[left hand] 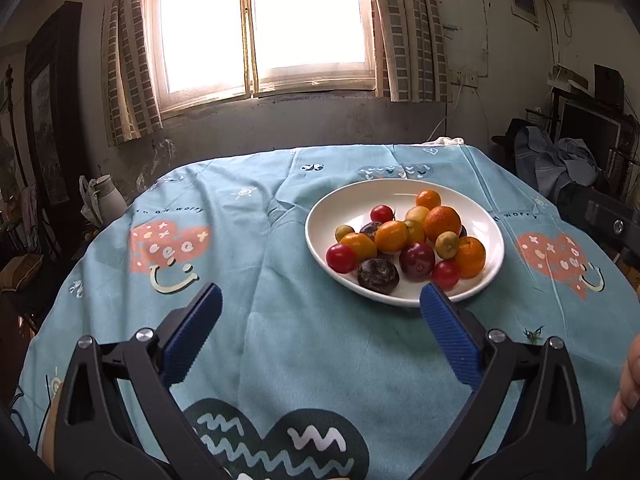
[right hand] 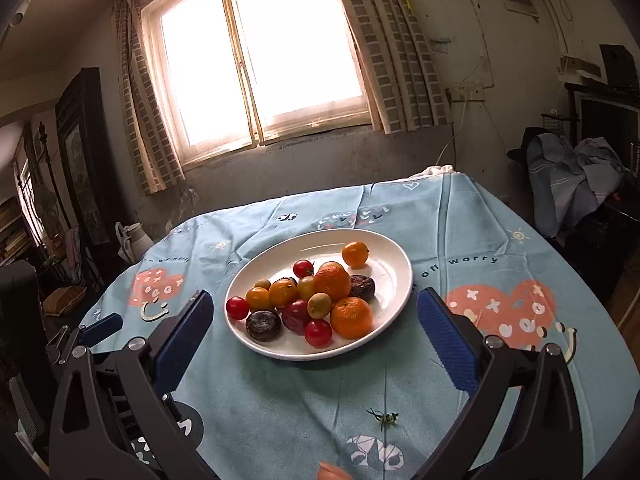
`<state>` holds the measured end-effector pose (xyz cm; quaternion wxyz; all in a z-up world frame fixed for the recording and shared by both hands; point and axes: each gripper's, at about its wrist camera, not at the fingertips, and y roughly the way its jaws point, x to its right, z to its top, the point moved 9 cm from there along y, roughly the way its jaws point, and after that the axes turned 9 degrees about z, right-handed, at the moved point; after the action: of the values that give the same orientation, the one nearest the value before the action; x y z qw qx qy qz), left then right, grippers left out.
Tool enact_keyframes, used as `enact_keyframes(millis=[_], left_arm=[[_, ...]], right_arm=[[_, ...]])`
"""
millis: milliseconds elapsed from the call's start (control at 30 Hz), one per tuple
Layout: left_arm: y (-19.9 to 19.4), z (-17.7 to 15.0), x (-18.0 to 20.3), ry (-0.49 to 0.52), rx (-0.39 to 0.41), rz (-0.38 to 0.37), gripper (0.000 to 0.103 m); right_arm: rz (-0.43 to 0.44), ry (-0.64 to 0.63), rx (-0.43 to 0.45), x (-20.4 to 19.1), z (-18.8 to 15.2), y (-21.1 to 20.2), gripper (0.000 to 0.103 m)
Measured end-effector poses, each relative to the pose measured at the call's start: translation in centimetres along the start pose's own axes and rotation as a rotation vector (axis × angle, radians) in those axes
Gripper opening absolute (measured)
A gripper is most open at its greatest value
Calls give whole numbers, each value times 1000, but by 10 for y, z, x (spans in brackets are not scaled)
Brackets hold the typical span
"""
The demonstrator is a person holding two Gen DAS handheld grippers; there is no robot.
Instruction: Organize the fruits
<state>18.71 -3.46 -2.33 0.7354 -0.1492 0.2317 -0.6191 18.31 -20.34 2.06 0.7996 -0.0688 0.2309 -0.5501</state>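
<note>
A white plate [left hand: 400, 190] sits on the blue patterned tablecloth [left hand: 260, 240], piled with small fruits. Among them are oranges [left hand: 442, 222], red cherry tomatoes [left hand: 341, 258], a purple plum [left hand: 417, 261] and a dark wrinkled fruit [left hand: 378, 276]. My left gripper [left hand: 322, 292] is open just short of the plate's near left rim, with nothing between its blue pads. In the right wrist view the plate [right hand: 384, 248] lies straight ahead. My right gripper [right hand: 315, 295] stands open before it and holds nothing. One orange [right hand: 355, 254] sits apart at the plate's back.
A small green stem [right hand: 384, 418] lies on the cloth near the front. A blue finger [right hand: 102, 328] of the left gripper shows at the right view's left edge. A white jug [left hand: 108, 196] stands beyond the table's left side. A person's hand [left hand: 628, 380] shows at the right edge.
</note>
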Motion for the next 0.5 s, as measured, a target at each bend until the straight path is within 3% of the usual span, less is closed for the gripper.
enact_keyframes(millis=[67,133,233,333,500], left_arm=[[-2,-12,2,9,-6,-11,101],[2,-24,4,30,-24,-8,101],[14,-31,7,81,-70,44,101],[17,-31,4,97,-91,84,101],[6,-25,1,29,-62,1,101]], right_arm=[[18,-2,-7,0,-18,0,102],[13,-18,-87,2,-38,13,102],[-1,-12,-165,3,-50,27,102],[8,-23,-174,-1,-52,26,102],[-40,-31,-155,6,-51,19,102]])
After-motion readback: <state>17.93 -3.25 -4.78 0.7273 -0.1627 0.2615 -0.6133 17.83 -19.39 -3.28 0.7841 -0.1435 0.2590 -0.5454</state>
